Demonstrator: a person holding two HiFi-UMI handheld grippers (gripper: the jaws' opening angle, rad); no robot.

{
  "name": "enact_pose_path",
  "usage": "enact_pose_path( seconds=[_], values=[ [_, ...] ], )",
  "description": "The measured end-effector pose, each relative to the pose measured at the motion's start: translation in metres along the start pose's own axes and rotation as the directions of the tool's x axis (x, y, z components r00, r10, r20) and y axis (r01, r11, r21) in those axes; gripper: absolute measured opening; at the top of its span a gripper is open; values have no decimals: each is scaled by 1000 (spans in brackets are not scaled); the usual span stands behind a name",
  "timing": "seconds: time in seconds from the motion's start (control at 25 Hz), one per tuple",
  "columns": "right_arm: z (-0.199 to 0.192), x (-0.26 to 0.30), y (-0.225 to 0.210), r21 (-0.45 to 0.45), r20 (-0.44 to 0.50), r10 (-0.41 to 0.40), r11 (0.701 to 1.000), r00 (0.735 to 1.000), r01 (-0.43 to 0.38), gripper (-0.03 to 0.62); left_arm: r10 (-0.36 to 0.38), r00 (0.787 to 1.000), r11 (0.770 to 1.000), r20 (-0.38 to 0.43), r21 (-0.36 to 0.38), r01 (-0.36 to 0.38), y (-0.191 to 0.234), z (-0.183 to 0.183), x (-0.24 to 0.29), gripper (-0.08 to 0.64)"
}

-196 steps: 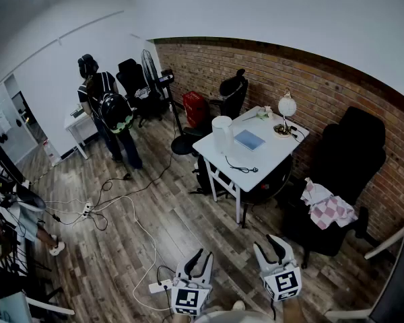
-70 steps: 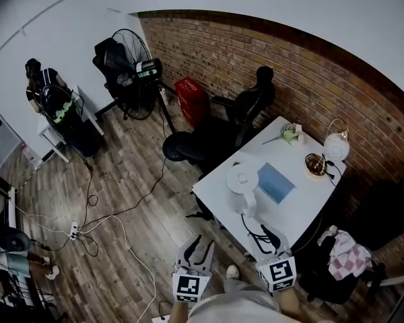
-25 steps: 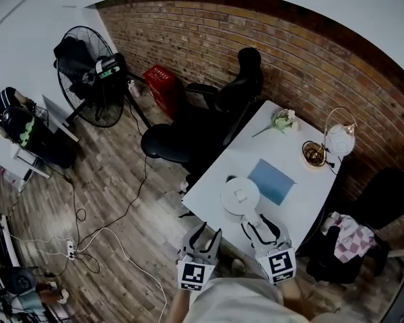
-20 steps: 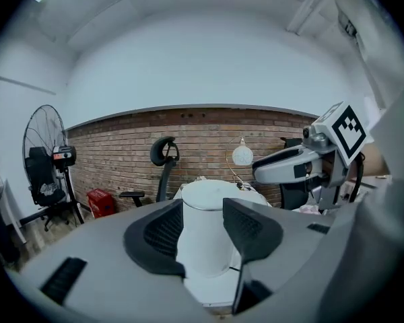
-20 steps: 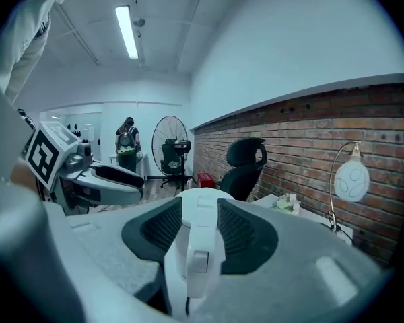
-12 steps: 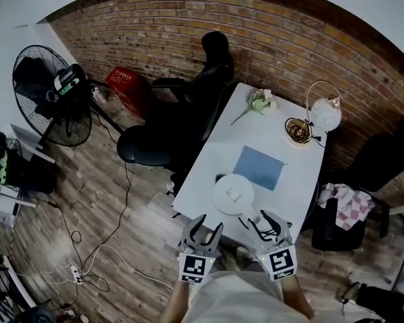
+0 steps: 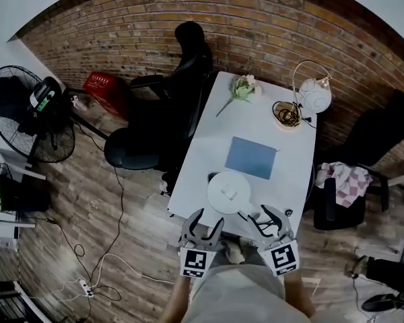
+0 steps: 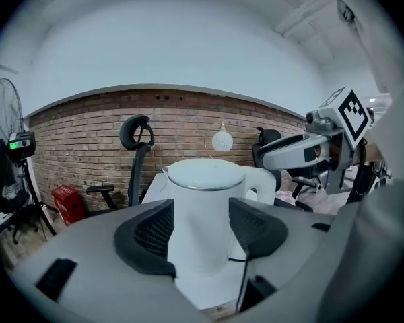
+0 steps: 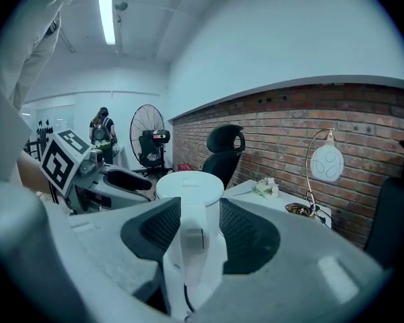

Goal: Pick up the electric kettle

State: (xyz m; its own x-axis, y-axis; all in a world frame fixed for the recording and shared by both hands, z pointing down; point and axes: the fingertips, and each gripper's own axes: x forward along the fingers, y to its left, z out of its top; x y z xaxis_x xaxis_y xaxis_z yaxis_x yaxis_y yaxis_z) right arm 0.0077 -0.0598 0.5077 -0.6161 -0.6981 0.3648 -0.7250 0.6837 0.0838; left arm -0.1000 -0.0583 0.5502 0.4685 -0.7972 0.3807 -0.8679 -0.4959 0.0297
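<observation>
The white electric kettle (image 7: 229,192) stands at the near end of the white table (image 7: 205,136), its handle turned toward me. My left gripper (image 7: 202,222) hovers at the table's near edge, just left of the kettle. Its jaws have just been opening and stand apart. In the left gripper view the kettle (image 8: 205,207) fills the gap ahead of the fingertips, untouched. My right gripper (image 7: 269,218) is open at the kettle's right. In the right gripper view the kettle's handle (image 9: 190,241) rises in the gap between the pads, and no pad visibly presses on it.
On the table lie a blue notebook (image 7: 251,157), a flower (image 7: 242,86), a bowl of cables (image 7: 287,113) and a globe lamp (image 7: 314,94). A black office chair (image 7: 168,106) stands left of the table, and a chair with a checked cloth (image 7: 343,180) to its right. A fan (image 7: 27,113) is far left.
I have come up to the table's near end, and the kettle now sits just ahead of both grippers. Both grippers have sunk toward it. The left jaws stand wider.
</observation>
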Motion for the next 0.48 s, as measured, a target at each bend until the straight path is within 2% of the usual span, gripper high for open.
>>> enact_pose_path(
  seconds=[0.2,0.48],
  values=[
    [-5,1,1,1,-25,0,1000,1000,0,169,-41,999,999,-14,10,41,-1,-9,8,268],
    [-13,4,3,12,-45,-1,1000,999,2,172,-61,998,998,-27,13,61,1,-19,19,303]
  ],
)
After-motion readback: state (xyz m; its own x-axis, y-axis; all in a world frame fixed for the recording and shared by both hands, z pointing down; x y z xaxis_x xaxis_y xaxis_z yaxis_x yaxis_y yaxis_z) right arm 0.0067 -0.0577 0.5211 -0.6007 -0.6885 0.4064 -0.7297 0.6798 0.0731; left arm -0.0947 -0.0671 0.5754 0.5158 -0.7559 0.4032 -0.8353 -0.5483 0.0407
